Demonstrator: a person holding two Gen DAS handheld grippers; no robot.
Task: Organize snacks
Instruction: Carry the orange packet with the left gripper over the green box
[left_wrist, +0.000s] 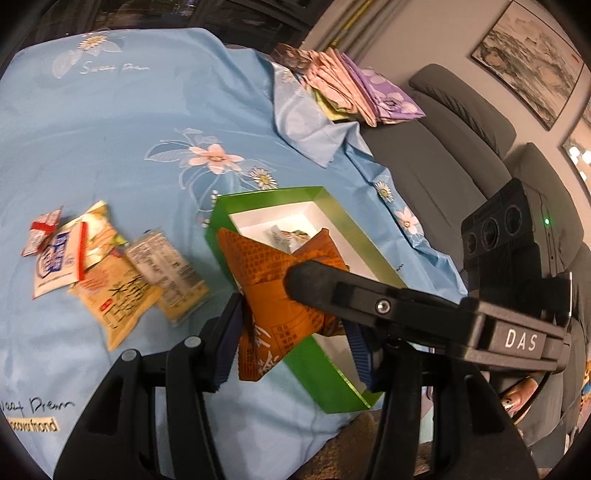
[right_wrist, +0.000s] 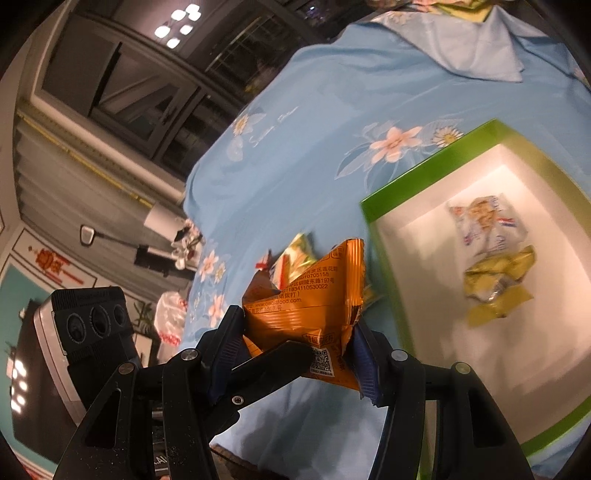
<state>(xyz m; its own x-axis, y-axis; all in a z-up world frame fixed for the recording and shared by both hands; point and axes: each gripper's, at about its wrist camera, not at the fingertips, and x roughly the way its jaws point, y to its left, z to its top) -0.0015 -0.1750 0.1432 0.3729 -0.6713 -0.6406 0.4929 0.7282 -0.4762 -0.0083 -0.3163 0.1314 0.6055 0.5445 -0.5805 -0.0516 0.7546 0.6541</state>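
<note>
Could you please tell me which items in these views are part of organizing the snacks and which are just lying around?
Part of the job:
orange snack packet, gripped by both the left gripper and right gripper
green box with two snacks inside
loose snack packets on the blue cloth

Just lying about:
folded fabrics
grey sofa
framed picture

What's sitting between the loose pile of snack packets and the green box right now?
In the left wrist view, only bare blue floral cloth separates the loose packets from the green box; nearer the camera, the orange packet held by both grippers overhangs that gap.
</note>
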